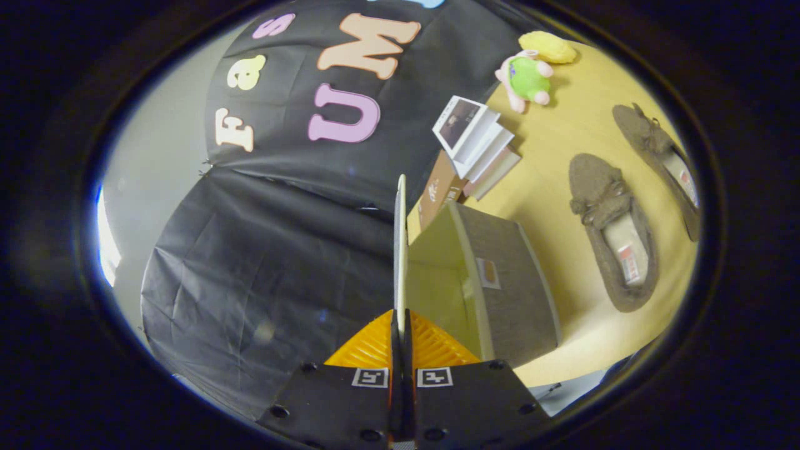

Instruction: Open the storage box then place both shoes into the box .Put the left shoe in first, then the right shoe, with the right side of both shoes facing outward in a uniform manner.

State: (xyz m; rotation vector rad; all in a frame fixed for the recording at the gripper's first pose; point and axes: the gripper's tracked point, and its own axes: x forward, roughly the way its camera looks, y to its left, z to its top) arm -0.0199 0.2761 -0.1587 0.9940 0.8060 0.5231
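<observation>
Black cloth wall (269,250) across left and centre of frame, creased, with a pale wall strip (156,162) at far left. View rolled sideways, so desk runs up the right side.

Bottom centre: tool (400,328) clenched on the storage box lid (400,250), both fingers (375,344) pressed flat against the thin lid panel, seen edge-on. Lid stands up from between the fingers toward frame centre, swung clear of the box opening.

Just right of the lid: storage box (500,281), open, pale interior visible, grey fabric outer side with a small label patch. Box sits on the wooden desk (562,156), touching the lid along the hinge side. Nothing seen inside the part of the box on show.

Upper centre-right, beyond the box: stack of books (475,150), top one lying open, brown-covered one below it, right next to the box's far corner.

Upper right: plush toy (528,78), green and pink, with a yellow plush item (549,47) just beside it, well apart from the box.

Right of the box: two brown moccasin shoes on the desk, both outside the box. Near shoe (612,231) beside the box, opening and insole label facing the camera. Far shoe (662,162) further right, near the frame's right rim, roughly parallel to the first, not touching it.
</observation>
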